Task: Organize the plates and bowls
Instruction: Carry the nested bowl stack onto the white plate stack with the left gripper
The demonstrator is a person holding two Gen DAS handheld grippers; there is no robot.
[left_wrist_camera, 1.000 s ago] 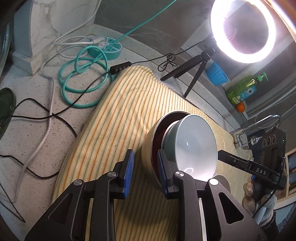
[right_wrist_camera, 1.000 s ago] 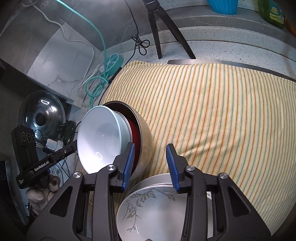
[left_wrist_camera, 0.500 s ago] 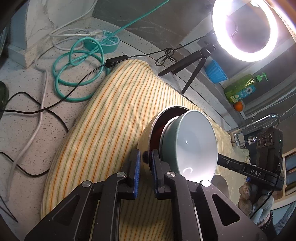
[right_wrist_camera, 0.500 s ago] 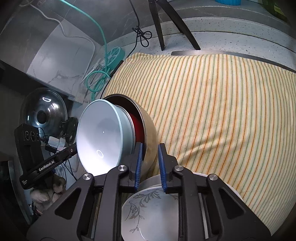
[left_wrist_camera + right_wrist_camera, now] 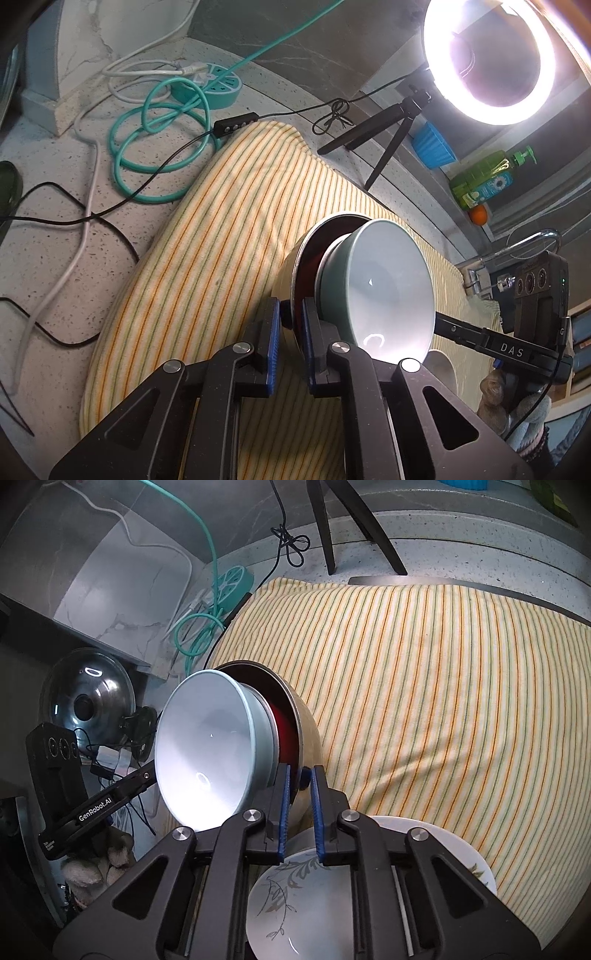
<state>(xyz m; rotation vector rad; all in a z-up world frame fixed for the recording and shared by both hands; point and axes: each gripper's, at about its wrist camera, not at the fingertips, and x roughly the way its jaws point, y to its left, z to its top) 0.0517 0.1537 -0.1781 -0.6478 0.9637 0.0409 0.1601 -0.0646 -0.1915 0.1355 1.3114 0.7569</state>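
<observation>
A beige bowl with a dark red inside [image 5: 291, 258] [image 5: 308, 734] stands tilted on its side over the striped cloth [image 5: 207, 236] [image 5: 424, 672]. A pale blue-grey bowl [image 5: 388, 288] [image 5: 203, 749] is nested in it, mouth outward. My left gripper [image 5: 290, 325] is shut on the beige bowl's rim from one side. My right gripper [image 5: 298, 779] is shut on the same rim from the other side. A white bowl with a leaf pattern [image 5: 306, 904] sits on white plates [image 5: 454, 849] under the right gripper.
A ring light [image 5: 487, 62] on a black tripod [image 5: 384, 144] stands behind the cloth. Teal and black cables [image 5: 155, 147], a blue cup [image 5: 432, 146] and a green soap bottle [image 5: 484, 181] lie on the counter. A glass pot lid [image 5: 88, 694] lies off to the left.
Both grippers were open around the beige bowl's rim and have closed on it. The nested bowls have tipped slightly and both views have drawn closer.
</observation>
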